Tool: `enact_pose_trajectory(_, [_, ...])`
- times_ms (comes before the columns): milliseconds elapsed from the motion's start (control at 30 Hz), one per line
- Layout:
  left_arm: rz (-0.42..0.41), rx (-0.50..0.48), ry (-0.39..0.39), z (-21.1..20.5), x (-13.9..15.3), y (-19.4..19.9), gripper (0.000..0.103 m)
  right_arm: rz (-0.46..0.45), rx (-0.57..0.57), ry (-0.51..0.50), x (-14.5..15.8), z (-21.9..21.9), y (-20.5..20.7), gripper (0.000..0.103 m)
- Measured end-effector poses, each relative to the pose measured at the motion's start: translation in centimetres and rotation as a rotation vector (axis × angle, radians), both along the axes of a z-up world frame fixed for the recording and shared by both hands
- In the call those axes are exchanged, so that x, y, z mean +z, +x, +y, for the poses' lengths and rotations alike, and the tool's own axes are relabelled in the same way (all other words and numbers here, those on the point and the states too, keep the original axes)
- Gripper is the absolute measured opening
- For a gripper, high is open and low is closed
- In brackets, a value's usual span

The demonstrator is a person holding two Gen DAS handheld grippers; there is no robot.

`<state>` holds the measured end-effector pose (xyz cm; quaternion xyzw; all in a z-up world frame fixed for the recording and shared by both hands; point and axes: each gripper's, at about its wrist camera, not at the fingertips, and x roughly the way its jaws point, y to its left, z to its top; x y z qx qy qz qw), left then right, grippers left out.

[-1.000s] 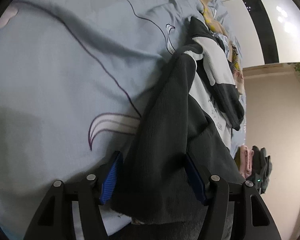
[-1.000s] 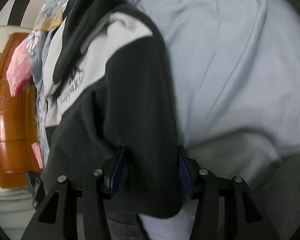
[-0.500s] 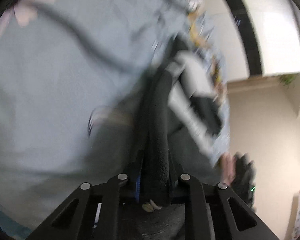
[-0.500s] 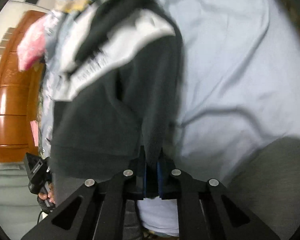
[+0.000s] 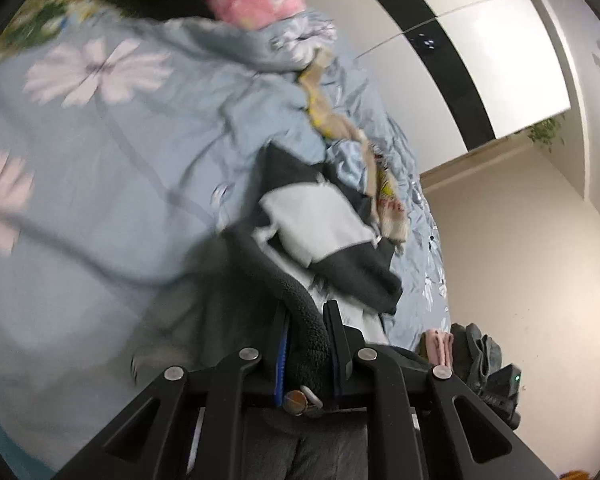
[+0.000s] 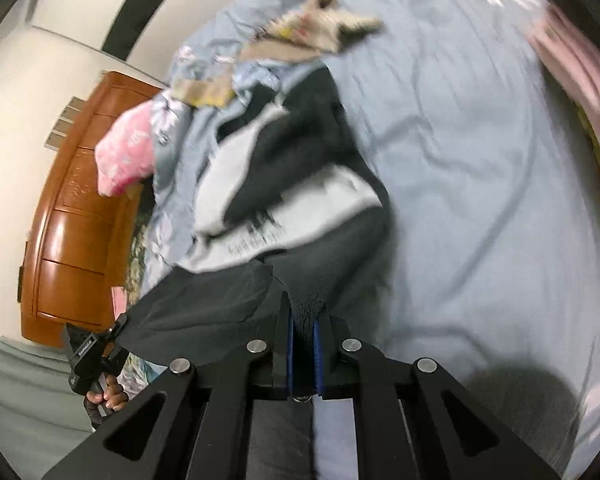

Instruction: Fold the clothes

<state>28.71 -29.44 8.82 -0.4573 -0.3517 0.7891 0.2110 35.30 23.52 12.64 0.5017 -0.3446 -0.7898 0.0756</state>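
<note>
Lower centre of the left wrist view, the left hand-held gripper [image 5: 306, 334] pinches a dark fleece garment [image 5: 332, 232] trailing across the pale blue bed sheet [image 5: 100, 200]. Lower centre of the right wrist view, the right hand-held gripper [image 6: 302, 334] pinches that garment's edge.
</note>
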Motion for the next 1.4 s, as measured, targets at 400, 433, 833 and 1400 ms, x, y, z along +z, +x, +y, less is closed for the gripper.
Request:
enact_pose_trajectory(400, [-0.108,0.015,-0.109,4.5,-3.3,-16.8,0.018,-0.079,-0.042,0.02,-4.3,2.5,-17.0,0.008])
enact_pose_trajectory(433, [-0.126,0.023,-0.114,4.8,-4.1,-17.9,0.02,-0.099,-0.051,0.015,-5.2,2.8,-18.1,0.008])
enact_pose_trajectory(833, [-0.097,0.07,-0.001,4.8,-4.3,-20.3,0.063,-0.103,-0.029,-0.029,-7.3,4.1,-22.1,0.015])
enact_pose_trajectory(1400, [-0.094,0.032,-0.39,8.8,-3.6,-18.6,0.062,-0.013,0.044,0.14,-5.3,2.4,-15.4,0.043])
